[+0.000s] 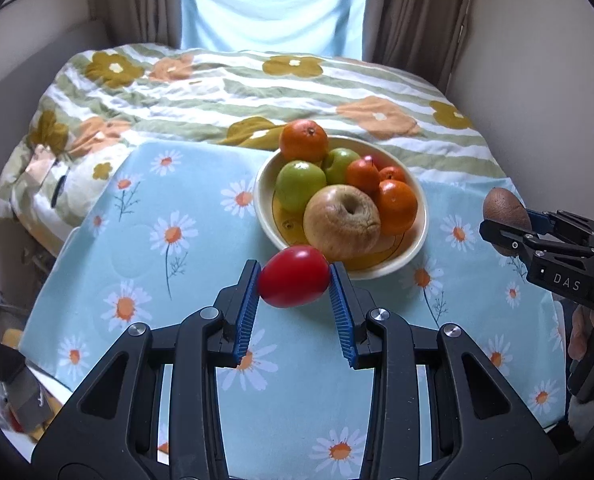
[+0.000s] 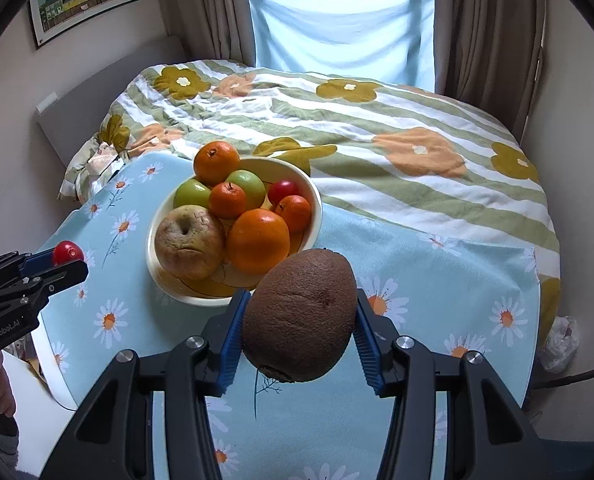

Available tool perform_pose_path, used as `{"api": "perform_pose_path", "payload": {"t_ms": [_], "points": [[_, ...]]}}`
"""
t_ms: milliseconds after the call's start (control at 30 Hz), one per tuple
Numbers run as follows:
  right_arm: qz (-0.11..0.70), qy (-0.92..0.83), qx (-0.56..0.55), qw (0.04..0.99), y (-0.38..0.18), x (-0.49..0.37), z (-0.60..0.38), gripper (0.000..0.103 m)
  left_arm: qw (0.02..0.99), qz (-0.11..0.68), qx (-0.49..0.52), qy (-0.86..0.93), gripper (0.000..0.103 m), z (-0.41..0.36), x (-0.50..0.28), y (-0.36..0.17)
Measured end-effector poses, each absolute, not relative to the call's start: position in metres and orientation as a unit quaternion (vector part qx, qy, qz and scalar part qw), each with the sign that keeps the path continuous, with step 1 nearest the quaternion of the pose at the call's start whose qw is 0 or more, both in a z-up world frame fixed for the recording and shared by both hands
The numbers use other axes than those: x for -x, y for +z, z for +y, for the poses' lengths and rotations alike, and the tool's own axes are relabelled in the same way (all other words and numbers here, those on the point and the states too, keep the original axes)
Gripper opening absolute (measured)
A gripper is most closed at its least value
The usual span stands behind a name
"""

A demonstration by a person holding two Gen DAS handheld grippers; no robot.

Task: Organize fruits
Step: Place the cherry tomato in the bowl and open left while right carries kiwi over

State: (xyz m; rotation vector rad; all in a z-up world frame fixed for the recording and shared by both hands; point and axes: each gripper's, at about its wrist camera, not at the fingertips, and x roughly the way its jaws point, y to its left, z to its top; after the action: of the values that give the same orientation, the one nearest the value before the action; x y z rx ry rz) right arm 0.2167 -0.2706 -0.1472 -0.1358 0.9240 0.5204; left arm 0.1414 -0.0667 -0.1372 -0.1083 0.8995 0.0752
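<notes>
The left gripper [image 1: 294, 280] has its blue fingers [image 1: 249, 300] clamped on a small red tomato [image 1: 293, 282], one finger on each side of it. The tomato hangs above the tabletop [image 1: 169, 248], which is covered with a light blue cloth with daisies. In the left wrist view the tomato is just at 6 o'clock of the cream bowl [image 1: 417, 200], in front of its near rim.

The right gripper [image 2: 300, 320] holds a brown kiwi [image 2: 301, 316] – its fingers [image 2: 233, 332] press on both sides of the fruit. In the right wrist view the kiwi is at about 5 o'clock of the bowl [image 2: 315, 200] and covers a part of the near rim. It is lifted off the cloth.

Inside the bowl lie a big wrinkled yellow apple [image 1: 341, 222], two green apples [image 1: 300, 184], several oranges [image 1: 395, 206] and one small red fruit [image 2: 283, 191] at the far side. One orange [image 1: 303, 140] sits on the rim at 12 o'clock.

Each gripper shows in the other camera – the right one at 3 o'clock in the left view, the left one at 9 o'clock in the right view. Behind the tabletop is a bed [image 2: 417, 120] with a striped, flowered blanket.
</notes>
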Motion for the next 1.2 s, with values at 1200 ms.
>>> {"api": "perform_pose_path", "payload": {"t_ms": [1200], "points": [[0.451,0.134,-0.026,0.882,-0.133,-0.253,-0.196,0.046,0.869,0.465,-0.047,-0.164,0.04,-0.027,-0.256,-0.177]]}}
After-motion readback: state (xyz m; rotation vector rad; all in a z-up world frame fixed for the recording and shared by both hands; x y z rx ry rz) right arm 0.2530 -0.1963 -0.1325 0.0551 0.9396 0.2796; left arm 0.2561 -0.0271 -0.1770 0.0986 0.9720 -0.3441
